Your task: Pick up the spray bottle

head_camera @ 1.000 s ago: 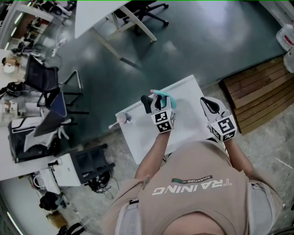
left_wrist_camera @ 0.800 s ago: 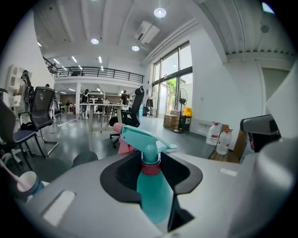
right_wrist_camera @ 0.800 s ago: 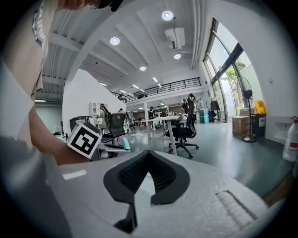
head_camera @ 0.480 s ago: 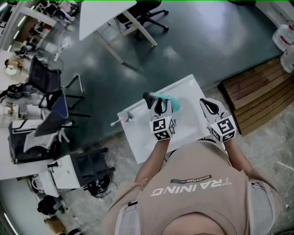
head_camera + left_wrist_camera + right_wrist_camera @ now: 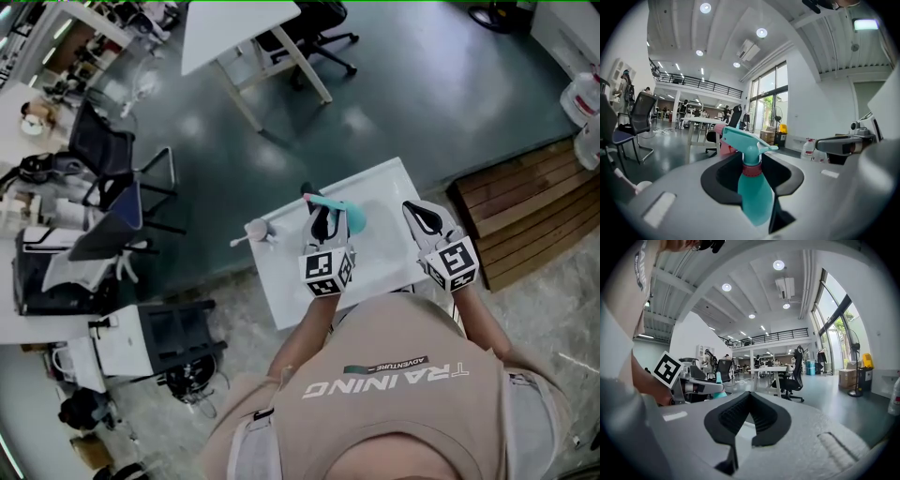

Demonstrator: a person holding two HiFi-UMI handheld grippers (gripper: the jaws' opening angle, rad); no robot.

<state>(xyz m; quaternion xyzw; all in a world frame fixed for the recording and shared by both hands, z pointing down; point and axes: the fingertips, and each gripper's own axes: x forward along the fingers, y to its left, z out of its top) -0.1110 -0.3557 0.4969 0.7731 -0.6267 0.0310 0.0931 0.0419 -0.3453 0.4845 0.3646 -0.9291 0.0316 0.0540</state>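
White and four-sided, the surface [image 5: 380,267] stands on a dark green floor, with a wooden platform [image 5: 520,206] to its right and office chairs beyond it. I count one spray bottle [image 5: 753,197], one small cup [image 5: 256,230] and my two grippers. The cup sits near the surface's left edge, well apart from the bottle.

My left gripper [image 5: 324,221] has its fingers clenched on the teal bottle's body, just below the red collar at the neck; the bottle is over the middle of the surface, though its base is hidden from me, so I cannot tell how clear it is. Its long axis runs upright; in the left gripper view the spray head points left, with the pink nozzle tip at that end and the trigger on the right.

My right gripper [image 5: 424,217] hangs over the surface's right side, apart from the bottle; its fingers meet tip to tip with nothing between them.
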